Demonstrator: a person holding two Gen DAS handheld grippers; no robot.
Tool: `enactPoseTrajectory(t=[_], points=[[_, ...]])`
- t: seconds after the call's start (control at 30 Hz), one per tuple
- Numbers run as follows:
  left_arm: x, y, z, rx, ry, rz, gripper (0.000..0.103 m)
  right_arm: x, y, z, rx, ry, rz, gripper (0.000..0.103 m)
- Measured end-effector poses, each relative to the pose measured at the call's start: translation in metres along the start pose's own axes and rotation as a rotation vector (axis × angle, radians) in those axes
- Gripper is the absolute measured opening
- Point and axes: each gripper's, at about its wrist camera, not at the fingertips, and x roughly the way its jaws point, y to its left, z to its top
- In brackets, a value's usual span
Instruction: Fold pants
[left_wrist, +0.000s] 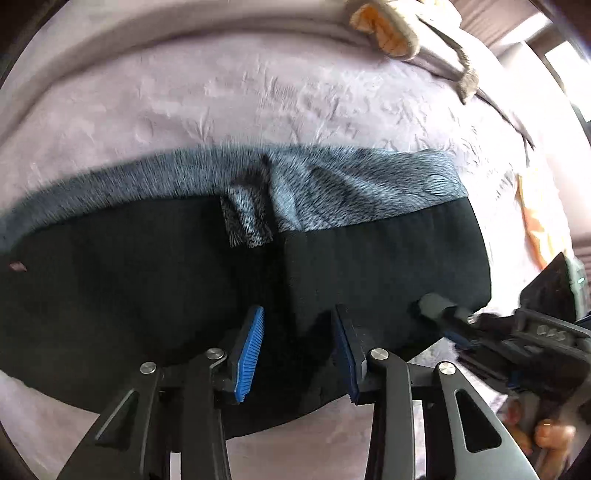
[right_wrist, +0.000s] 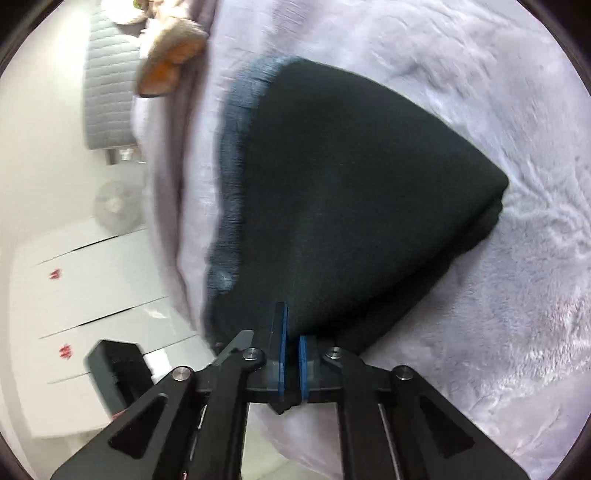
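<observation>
Your black fleece-lined pants (left_wrist: 369, 258) lie on the lilac bed blanket (left_wrist: 258, 92), already folded over. Right gripper (right_wrist: 292, 363) jaws clamp one corner; left gripper (left_wrist: 299, 354) jaws stand apart over the near edge, so another fold likely remains.

The left gripper (left_wrist: 299, 325) points steeply downward, its blue-padded fingers (left_wrist: 251, 350) set apart with dark cloth lying between them, not visibly pinched. The right gripper (right_wrist: 291, 347) has its pads drawn together on the edge of that cloth. A hand (left_wrist: 550, 439) clasps the right gripper's handle behind its fingers.
</observation>
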Motion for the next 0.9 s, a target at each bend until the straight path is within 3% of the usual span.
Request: enactPoseTrajectory(t=[0.1,0.17,0.23,0.3,0.43,0.5,0.53,0.57,0.63,0.7,0.77,0.83,0.9], points=[[-0.017,-0.003,-0.011,0.055,-0.07,0.055,0.039,-0.008,0.021,-0.004,-0.083,0.008,0.057,0.005],[-0.009,0.001,-0.018,0.07,-0.061,0.106,0.039,-0.007,0.03,-0.011,-0.131,0.032,0.031,0.005],[0.007,0.01,-0.021,0.036,-0.043,0.111,0.04,0.003,0.024,-0.017,-0.137,0.05,-0.004,0.005],[0.013,0.016,-0.021,0.005,-0.054,0.13,0.055,0.02,0.012,-0.014,-0.12,0.058,-0.053,0.005],[0.001,0.019,-0.021,-0.006,-0.076,0.125,0.056,0.031,0.007,-0.006,-0.136,0.119,-0.078,0.008],[-0.011,0.02,-0.022,0.009,-0.093,0.169,0.056,0.028,0.029,-0.005,-0.245,0.183,-0.12,0.028],[-0.017,0.022,-0.023,0.009,-0.104,0.182,0.056,0.021,0.039,-0.007,-0.303,0.211,-0.129,0.047],[-0.023,0.023,-0.022,0.005,-0.113,0.19,0.056,0.013,0.052,-0.008,-0.366,0.23,-0.117,0.058],[-0.034,0.024,-0.017,-0.005,-0.133,0.205,0.056,-0.012,0.073,-0.005,-0.492,0.223,-0.064,0.059],[-0.04,0.019,-0.011,-0.007,-0.146,0.203,0.056,-0.034,0.09,0.02,-0.573,0.129,-0.082,0.059],[-0.035,0.014,0.002,0.004,-0.144,0.181,0.056,-0.046,0.088,0.057,-0.57,0.027,-0.121,0.059],[-0.027,-0.001,0.01,0.021,-0.142,0.168,0.056,-0.041,0.08,0.092,-0.523,-0.003,-0.155,0.059],[-0.017,-0.016,0.02,0.042,-0.141,0.151,0.056,-0.023,0.069,0.12,-0.492,0.02,-0.175,0.056]])
